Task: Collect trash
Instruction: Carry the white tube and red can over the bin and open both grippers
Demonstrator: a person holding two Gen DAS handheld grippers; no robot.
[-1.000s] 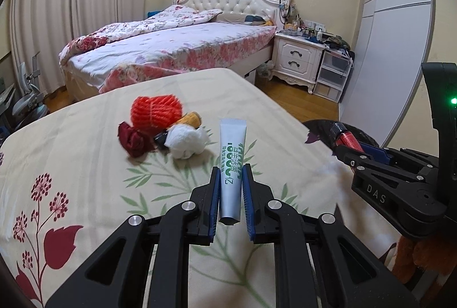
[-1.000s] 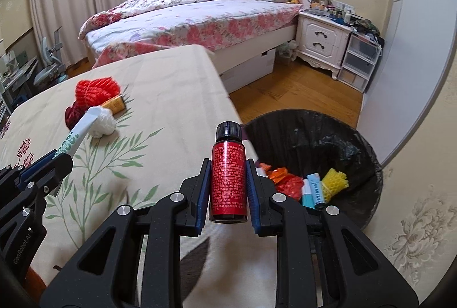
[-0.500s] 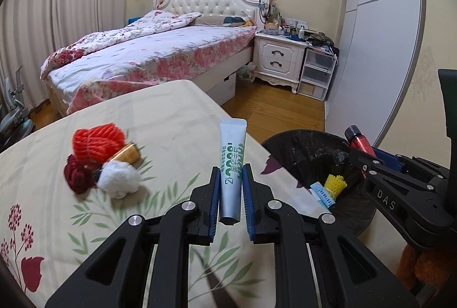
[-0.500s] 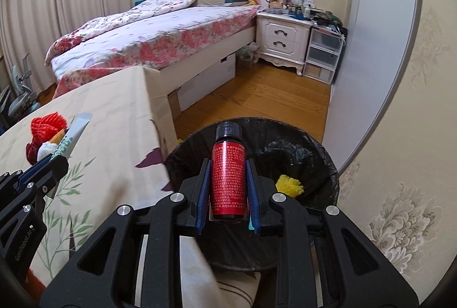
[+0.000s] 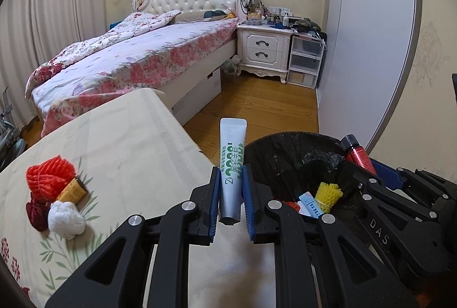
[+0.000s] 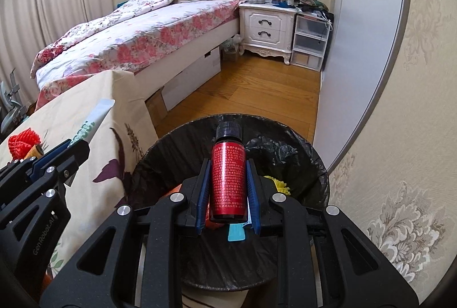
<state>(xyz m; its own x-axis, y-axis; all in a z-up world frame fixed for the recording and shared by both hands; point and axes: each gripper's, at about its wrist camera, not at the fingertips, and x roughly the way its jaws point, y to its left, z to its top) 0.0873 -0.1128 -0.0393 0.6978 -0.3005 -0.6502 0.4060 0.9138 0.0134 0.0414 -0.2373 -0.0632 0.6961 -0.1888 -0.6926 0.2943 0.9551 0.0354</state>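
Observation:
My left gripper [image 5: 230, 195] is shut on a white tube with green print [image 5: 232, 162], held at the table's right edge beside the black-lined trash bin [image 5: 288, 148]. My right gripper [image 6: 228, 192] is shut on a small red bottle with a black cap [image 6: 227, 173], held directly above the bin [image 6: 288, 142]. The bin holds a yellow foam net [image 5: 328, 192], a blue-white wrapper and red scraps. On the table lie a red-orange foam net [image 5: 48, 176], a dark red net, a white wad [image 5: 65, 218] and a small orange bottle [image 5: 71, 189].
The table has a cream floral cloth [image 5: 120, 142]. Beyond it stand a bed with a floral cover [image 5: 137, 56], a white nightstand [image 5: 264, 51] and plastic drawers. A grey wardrobe door [image 5: 368, 36] and wallpapered wall run along the right of the wooden floor.
Both grippers have swung right from over the table towards the bin. The red bottle is now above the bin opening, and the tube is at the table's edge.

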